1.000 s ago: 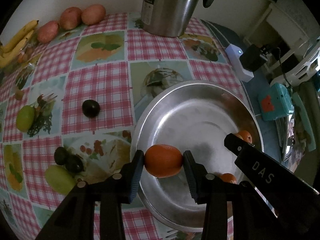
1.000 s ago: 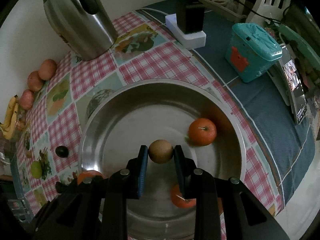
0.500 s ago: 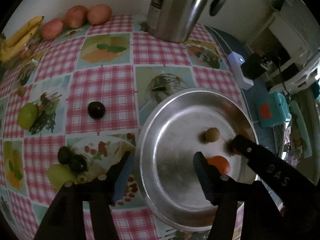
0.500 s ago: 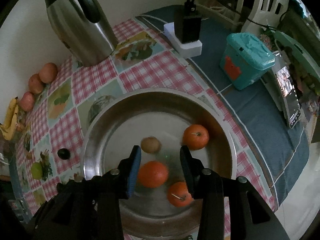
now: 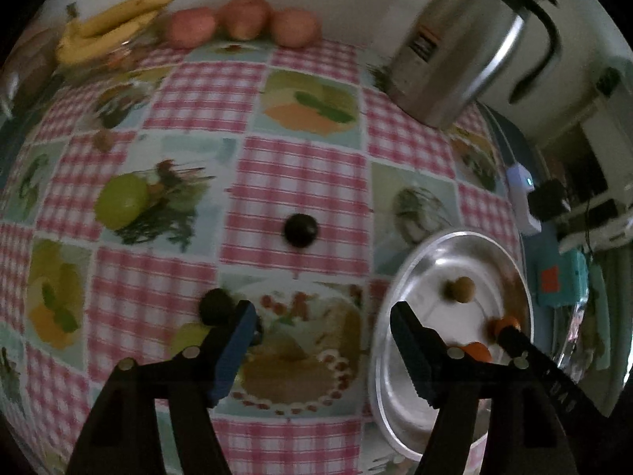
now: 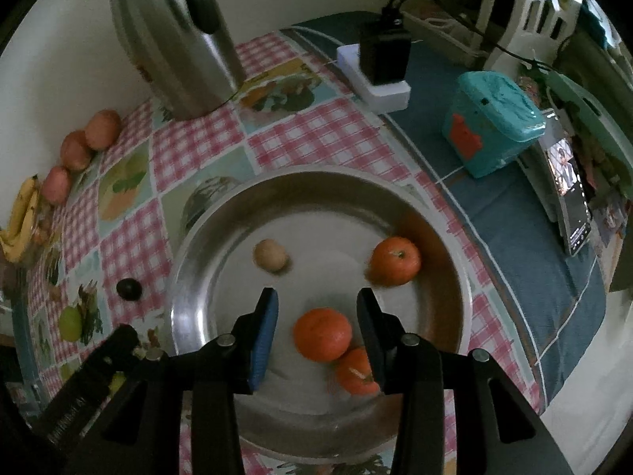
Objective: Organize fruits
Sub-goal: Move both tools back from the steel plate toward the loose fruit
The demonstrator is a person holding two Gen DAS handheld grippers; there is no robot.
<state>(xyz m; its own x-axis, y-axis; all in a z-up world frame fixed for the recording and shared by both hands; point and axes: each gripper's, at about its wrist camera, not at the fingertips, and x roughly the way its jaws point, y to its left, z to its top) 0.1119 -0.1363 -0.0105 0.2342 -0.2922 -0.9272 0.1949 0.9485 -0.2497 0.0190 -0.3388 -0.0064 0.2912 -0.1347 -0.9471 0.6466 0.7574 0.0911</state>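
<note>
Your left gripper point(image 5: 322, 340) spread empty over the tablecloth point(image 5: 300, 182), its jaws just opened, your right gripper point(image 6: 316, 316) parted above the orange point(image 6: 322, 334) in the steel bowl point(image 6: 198, 277), stem direction unclear

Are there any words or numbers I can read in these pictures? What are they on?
None reads clearly.
Label on the kettle: dark with an orange patch, too blurred.
White letters on the other tongs' arm: too blurred.
Red mark on the teal box: a shape, no letters.
Phone screen: a picture, too small.
</note>
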